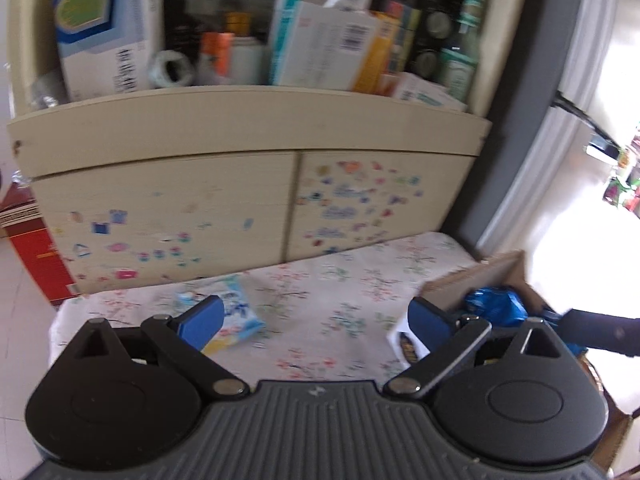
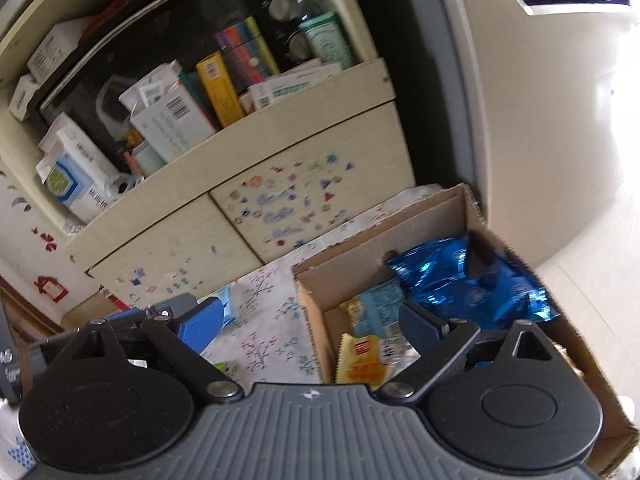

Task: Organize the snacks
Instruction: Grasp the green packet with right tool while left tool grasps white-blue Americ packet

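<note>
A light blue snack packet [image 1: 240, 314] lies on the floral cloth [image 1: 320, 280], just past the left finger of my left gripper [image 1: 316, 324]. That gripper is open and holds nothing. At the right stands a cardboard box [image 1: 476, 278] with a shiny blue foil bag [image 1: 496, 306] in it. In the right wrist view the box [image 2: 344, 272] holds the blue foil bag [image 2: 452, 276], a yellow packet [image 2: 360, 364] and a pale blue packet [image 2: 378, 308]. My right gripper [image 2: 312, 324] hangs open and empty over the box's left wall.
A cream cabinet [image 1: 248, 136] with stickers on its doors stands behind the cloth; its shelf is packed with boxes and bottles. A red carton [image 1: 36, 252] sits on the floor at the left. A white fridge [image 2: 540, 120] stands to the right of the box.
</note>
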Motion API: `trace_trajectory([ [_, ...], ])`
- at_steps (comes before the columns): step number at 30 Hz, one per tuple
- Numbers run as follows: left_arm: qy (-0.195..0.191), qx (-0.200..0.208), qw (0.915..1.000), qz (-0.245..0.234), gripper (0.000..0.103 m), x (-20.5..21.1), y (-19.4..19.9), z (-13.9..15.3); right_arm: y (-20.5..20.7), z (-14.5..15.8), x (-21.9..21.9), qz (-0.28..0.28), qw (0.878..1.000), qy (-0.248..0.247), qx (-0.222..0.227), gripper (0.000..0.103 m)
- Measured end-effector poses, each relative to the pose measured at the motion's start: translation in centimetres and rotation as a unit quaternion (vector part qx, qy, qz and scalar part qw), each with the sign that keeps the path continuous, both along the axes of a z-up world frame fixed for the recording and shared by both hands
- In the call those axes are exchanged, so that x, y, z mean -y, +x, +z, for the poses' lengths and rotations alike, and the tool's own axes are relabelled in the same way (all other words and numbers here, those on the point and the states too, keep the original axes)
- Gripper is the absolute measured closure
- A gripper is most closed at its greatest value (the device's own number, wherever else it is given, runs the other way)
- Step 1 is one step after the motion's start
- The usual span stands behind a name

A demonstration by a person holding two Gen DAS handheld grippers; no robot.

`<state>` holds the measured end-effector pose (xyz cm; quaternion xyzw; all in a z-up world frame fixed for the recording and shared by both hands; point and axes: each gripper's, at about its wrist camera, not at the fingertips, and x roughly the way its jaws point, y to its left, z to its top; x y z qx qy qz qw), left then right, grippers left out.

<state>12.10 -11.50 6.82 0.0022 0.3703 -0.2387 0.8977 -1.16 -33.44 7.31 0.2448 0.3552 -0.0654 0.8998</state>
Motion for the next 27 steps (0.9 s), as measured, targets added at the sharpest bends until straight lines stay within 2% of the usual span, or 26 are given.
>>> trace_trajectory([
  [8,0.007,-0.026,0.9975,0.064,0.005,-2.7,3.2,-2.0,1.7,-0.9,-2.9,0.050,0.999,-0.002,-0.007,0.005],
  [12,0.019,-0.033,0.9957,0.085,0.005,-3.5,4.6,-3.2,2.6,-1.7,-4.6,0.078,0.997,-0.009,-0.017,0.005],
  [16,0.015,-0.052,0.9930,0.105,0.005,-4.3,6.3,-4.6,3.3,-2.5,-6.2,0.107,0.994,-0.014,-0.027,0.005],
  [22,0.019,-0.071,0.9917,0.106,0.005,-4.1,8.7,-6.4,4.1,-3.5,-8.3,0.142,0.989,-0.027,-0.042,0.005],
  [27,0.039,-0.078,0.9908,0.103,0.006,-3.2,10.5,-8.1,4.4,-3.9,-9.1,0.157,0.986,-0.034,-0.051,0.005],
])
